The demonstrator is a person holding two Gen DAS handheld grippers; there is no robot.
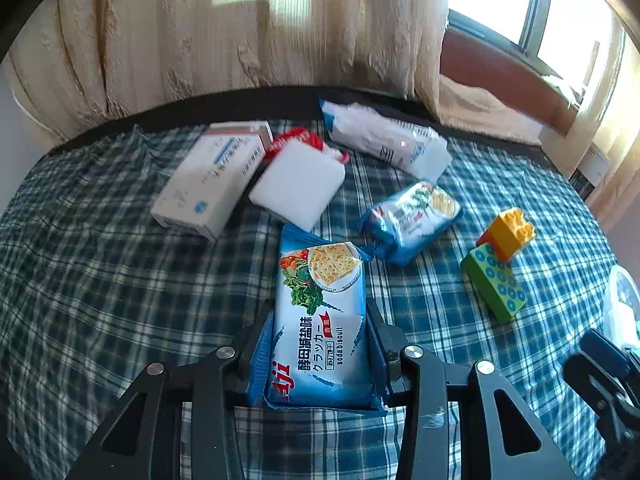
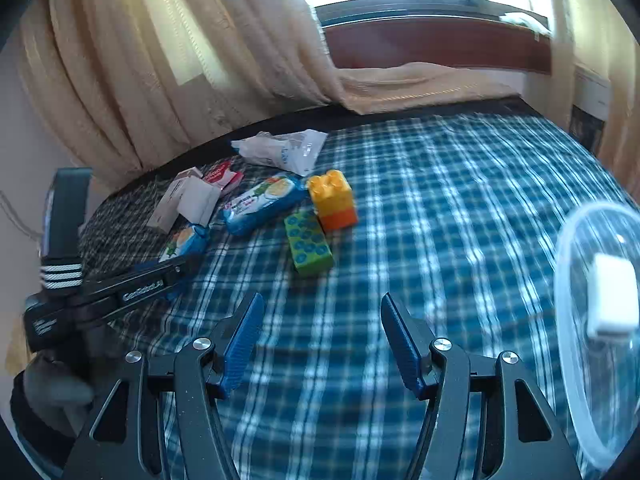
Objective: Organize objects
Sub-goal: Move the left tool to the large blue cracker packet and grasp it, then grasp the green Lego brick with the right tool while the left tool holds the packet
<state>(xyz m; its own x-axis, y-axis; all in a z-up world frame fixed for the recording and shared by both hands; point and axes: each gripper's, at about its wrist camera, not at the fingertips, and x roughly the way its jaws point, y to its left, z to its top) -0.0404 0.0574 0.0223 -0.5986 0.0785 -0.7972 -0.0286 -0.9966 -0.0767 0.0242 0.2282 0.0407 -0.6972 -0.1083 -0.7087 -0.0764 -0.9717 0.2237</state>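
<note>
Checked blue-and-white cloth (image 1: 100,280): covers the surface under all items.

Left gripper (image 1: 320,344): clamped on the near end of a blue soda biscuit packet (image 1: 320,312), one jaw against each long side; the packet lies lengthwise on the cloth, pointing away.

Second biscuit packet (image 1: 412,220): just beyond and to the right, apart from the first.

White box (image 1: 208,184): far left, with a white pad (image 1: 300,184) leaning against it.

White plastic bag (image 1: 384,136): near the far edge.

Toy blocks: a green one (image 1: 496,284) with a yellow-and-orange one (image 1: 508,232) touching its far end.

Right gripper (image 2: 320,344): jaws partly apart, nothing between them, above bare cloth.

Clear tub (image 2: 592,320): far right, with a small white object (image 2: 612,296) inside.

Beige curtain (image 2: 160,60): behind.
</note>
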